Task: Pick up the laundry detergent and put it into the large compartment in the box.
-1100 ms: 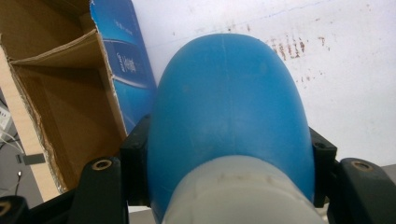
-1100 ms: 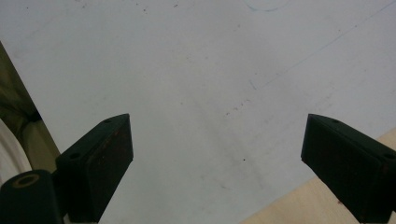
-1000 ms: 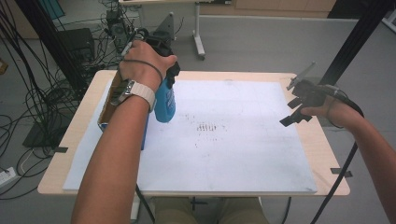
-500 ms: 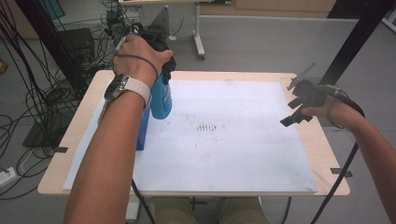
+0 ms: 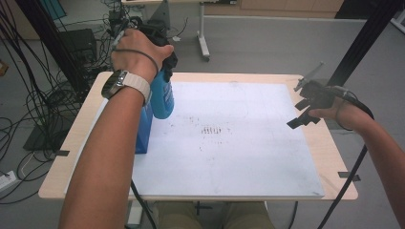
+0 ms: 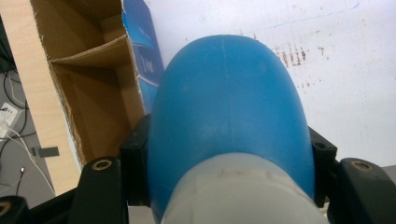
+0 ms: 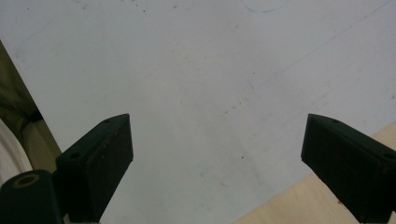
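Change since earlier frames: left hand [image 5: 139, 53] and its blue bottle [image 5: 162, 98] sit a bit further toward the table's far-left corner than a second ago; bottle was over the box then, now hangs at the box's far end. Right side unchanged.
Bottle: blue plastic, rounded body, pale cap end nearest the left gripper view's camera [image 6: 233, 126]. Lifted off the table, hanging bottom-down below the hand, slightly tilted.
Bottle location: over the far-left part of the white sheet [image 5: 239, 143], just beside the open box [image 5: 143, 131].
Left gripper [image 5: 160, 45]: jaws clamped on the bottle's upper body, one black pad on each side, both touching the plastic in the left gripper view.
Left arm pose: forearm reaches long from bottom edge toward far left, wrist bent down, fingers wrapped over the gripper body, watch with pale strap [image 5: 125, 85] on the wrist.
Box: cardboard inside, blue outside, open top, inner divider visible [image 6: 88, 84]; lies along the sheet's left edge.
Right gripper [image 5: 305, 107]: jaws wide apart, nothing between them; bare sheet and a strip of wood edge under it in the right gripper view.
Right arm pose: hand [image 5: 344, 114] held at the table's right edge, raised above the surface, forearm coming in from bottom right, cable trailing down.
Table [image 5: 334, 157]: light wood, white sheet covers most of it, dark smudges mid-sheet [image 5: 215, 131].
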